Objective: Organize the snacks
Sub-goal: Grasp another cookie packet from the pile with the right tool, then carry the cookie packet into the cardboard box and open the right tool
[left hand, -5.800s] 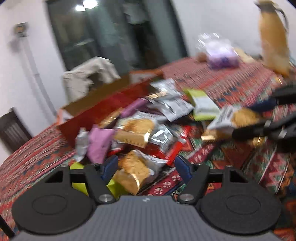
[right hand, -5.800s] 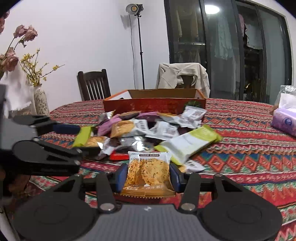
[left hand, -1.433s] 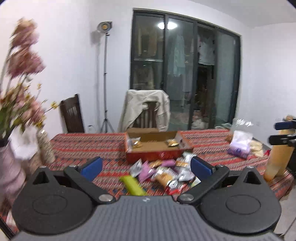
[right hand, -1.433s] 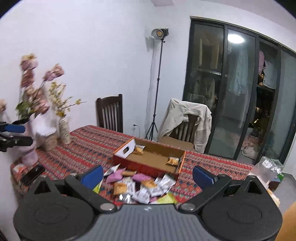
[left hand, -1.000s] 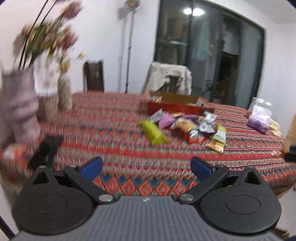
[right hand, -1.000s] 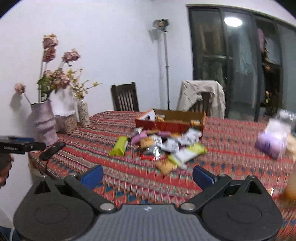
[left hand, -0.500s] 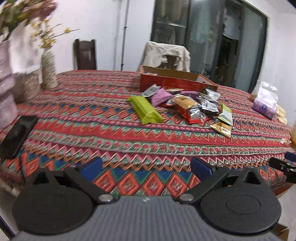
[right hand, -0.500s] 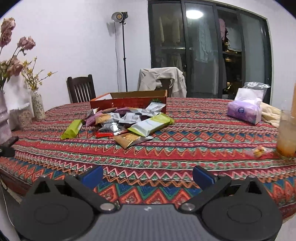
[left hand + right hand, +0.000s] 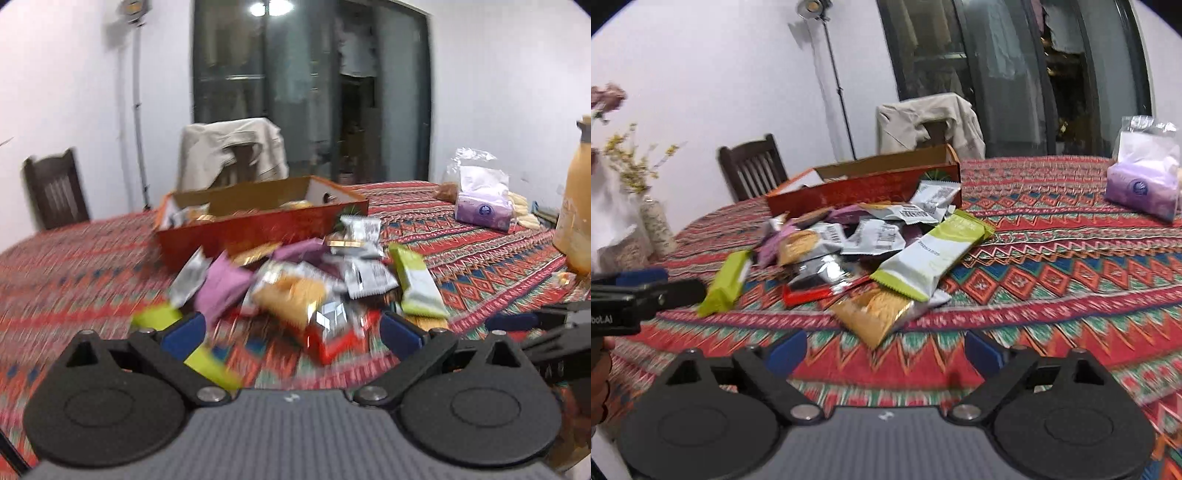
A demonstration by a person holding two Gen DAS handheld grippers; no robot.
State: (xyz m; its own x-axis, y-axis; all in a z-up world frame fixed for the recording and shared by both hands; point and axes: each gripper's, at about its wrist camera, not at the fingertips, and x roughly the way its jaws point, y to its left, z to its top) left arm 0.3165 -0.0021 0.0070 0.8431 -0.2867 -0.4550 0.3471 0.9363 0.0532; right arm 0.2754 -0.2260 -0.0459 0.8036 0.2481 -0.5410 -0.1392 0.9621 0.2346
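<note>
Snack packets (image 9: 871,243) are heaped on the counter (image 9: 1071,266) right in front of the red cardboard box (image 9: 864,188), which has a couple of packets inside already. A long green-and-white bar (image 9: 934,254) lies on top of the heap, and a golden cookie pack (image 9: 875,314) sits at its near edge. A lime green bar (image 9: 726,282) lies off to the side. The left claw (image 9: 291,334) is spread wide with nothing pinched, over the pile's near edge. The right claw (image 9: 884,350) is empty too, its jaws closing a bit, just short of the cookie pack. A tissue pack (image 9: 1141,184) sits well apart.
</note>
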